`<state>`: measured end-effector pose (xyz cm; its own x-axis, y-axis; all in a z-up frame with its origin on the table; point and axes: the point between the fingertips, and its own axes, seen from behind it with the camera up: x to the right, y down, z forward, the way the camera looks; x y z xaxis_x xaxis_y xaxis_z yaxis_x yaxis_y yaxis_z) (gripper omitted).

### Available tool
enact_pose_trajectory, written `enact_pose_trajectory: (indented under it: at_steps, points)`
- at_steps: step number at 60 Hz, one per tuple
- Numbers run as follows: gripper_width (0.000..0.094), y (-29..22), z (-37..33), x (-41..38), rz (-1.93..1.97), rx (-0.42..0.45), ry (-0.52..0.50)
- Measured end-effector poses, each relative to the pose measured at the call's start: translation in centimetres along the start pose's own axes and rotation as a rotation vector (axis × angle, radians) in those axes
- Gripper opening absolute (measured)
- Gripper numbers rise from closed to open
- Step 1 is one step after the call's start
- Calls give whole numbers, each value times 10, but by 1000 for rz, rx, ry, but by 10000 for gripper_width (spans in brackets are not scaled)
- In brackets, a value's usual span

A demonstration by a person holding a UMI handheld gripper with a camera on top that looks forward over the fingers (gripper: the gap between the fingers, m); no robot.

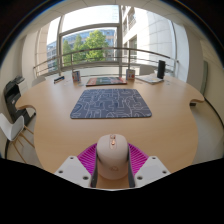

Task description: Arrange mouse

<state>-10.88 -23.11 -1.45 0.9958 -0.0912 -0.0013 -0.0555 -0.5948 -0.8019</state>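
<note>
The gripper (112, 172) sits low over the near edge of a round wooden table (45, 110). Its two fingers (74, 168) bear magenta pads (88, 155) on their inner faces, and a beige mouse (112, 158) sits between them. Both pads lie against the sides of the mouse with no visible gap on either side — the fingers are closed to the width of the mouse and grip it. The mouse points forward along the fingers, with its wheel or centre seam visible on the top surface as a small dark mark.

Ahead of the fingers, well apart from the mouse, a grey patterned mouse mat (111, 102) lies flat near the centre of the table. Its surface carries no objects.

Beyond the mat, at the far side of the table, a flat dark-framed board (105, 81) lies on the wood. A small dark device (76, 75) stands to its left and a dark upright speaker-like unit (160, 69) stands to its right — their exact type cannot be determined.

A chair (14, 105) stands at the left side of the table. Behind the table, large windows (90, 40) show green trees (92, 46) and a neighbouring building (150, 35).
</note>
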Motion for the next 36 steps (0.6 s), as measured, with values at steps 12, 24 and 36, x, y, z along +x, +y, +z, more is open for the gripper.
enact_pose_trajectory:
  at_steps: [12, 24, 36]
  points:
    - [414, -59, -25, -1, 4, 63, -21]
    - [413, -241, -36, 12, 22, 307, -18]
    - [412, -297, 59, 0, -11, 300, -15]
